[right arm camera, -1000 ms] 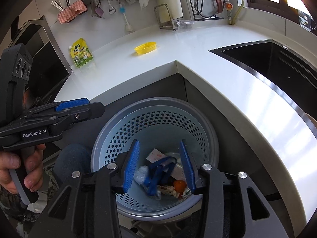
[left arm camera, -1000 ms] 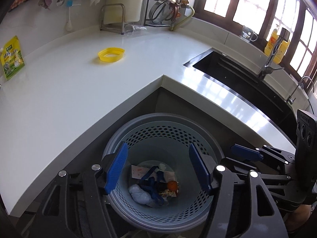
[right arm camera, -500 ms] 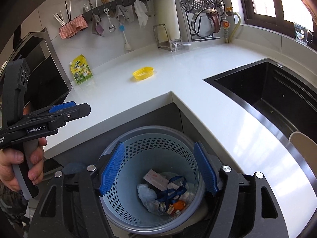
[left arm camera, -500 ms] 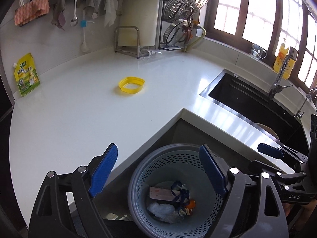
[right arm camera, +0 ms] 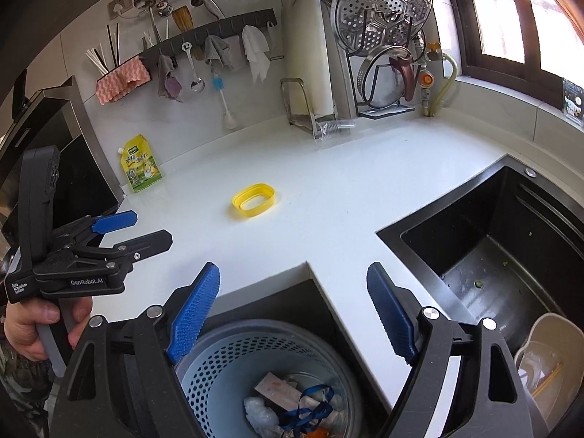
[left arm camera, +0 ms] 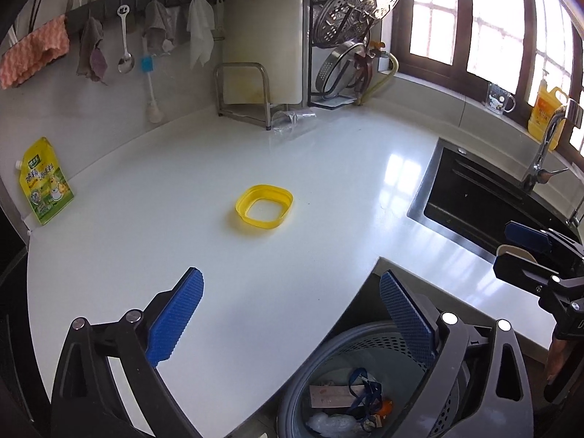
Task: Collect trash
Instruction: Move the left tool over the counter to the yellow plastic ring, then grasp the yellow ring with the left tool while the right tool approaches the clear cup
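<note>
Because nothing is held, both claws, left gripper (left arm camera: 288, 323) and right gripper (right arm camera: 294, 314), are opening emptily; below them trash sits in the basket (right arm camera: 219, 357), ahead a yellow ring (left arm camera: 264, 210) is left uncollected.

The worktop (left arm camera: 328, 189) lay mostly bare and open to reach; only a yellow ring (left arm camera: 264, 210) sat mid-surface. A pouch (left arm camera: 44, 182), a metal stand (left arm camera: 244, 91) and a pot rack (left arm camera: 350, 36) crowded the back wall. The bin (right arm camera: 233, 357) stood open-topped in the corner recess.
</note>
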`<state>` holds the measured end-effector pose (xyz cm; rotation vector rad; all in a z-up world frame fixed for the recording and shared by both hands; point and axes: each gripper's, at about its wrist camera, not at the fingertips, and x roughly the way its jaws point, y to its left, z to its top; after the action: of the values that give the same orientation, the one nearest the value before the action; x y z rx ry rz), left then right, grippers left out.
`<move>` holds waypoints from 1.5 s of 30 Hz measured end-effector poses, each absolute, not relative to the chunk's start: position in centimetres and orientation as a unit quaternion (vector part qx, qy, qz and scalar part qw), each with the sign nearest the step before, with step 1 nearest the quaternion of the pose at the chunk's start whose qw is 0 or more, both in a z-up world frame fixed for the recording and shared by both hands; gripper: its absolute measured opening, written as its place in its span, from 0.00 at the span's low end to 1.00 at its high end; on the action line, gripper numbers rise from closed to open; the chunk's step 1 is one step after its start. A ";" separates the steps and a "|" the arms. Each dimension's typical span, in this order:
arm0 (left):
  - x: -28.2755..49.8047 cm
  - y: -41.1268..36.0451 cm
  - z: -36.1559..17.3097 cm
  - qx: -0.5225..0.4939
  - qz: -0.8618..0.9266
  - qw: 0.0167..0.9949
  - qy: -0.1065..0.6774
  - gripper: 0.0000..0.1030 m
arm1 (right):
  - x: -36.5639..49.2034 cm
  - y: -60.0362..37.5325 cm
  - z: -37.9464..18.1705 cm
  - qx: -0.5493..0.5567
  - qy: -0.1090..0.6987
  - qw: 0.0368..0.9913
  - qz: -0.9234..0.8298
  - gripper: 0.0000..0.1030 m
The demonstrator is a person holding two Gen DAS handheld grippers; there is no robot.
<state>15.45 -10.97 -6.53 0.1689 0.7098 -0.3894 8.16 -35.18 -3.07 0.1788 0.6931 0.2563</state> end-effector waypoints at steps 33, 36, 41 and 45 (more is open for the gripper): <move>34.2 -14.8 -14.1 0.113 -0.221 0.869 0.428 0.67 | 31.1 -35.4 -7.2 0.087 0.374 0.914 0.132 0.77; 34.1 -14.1 -13.8 0.089 -0.222 0.876 0.419 0.65 | 33.6 -34.9 -7.2 0.069 0.375 0.917 0.115 0.77; 33.5 -13.3 -12.1 0.078 -0.228 0.888 0.391 0.65 | 38.5 -34.1 -6.9 0.045 0.365 0.927 0.075 0.77; 33.6 -12.4 -11.5 0.073 -0.215 0.897 0.380 0.65 | 42.8 -32.7 -7.7 0.030 0.370 0.928 0.039 0.77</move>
<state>33.59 -12.38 -11.46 0.1516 0.7865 -0.4464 42.77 -32.73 -7.70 0.0617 0.7576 0.0791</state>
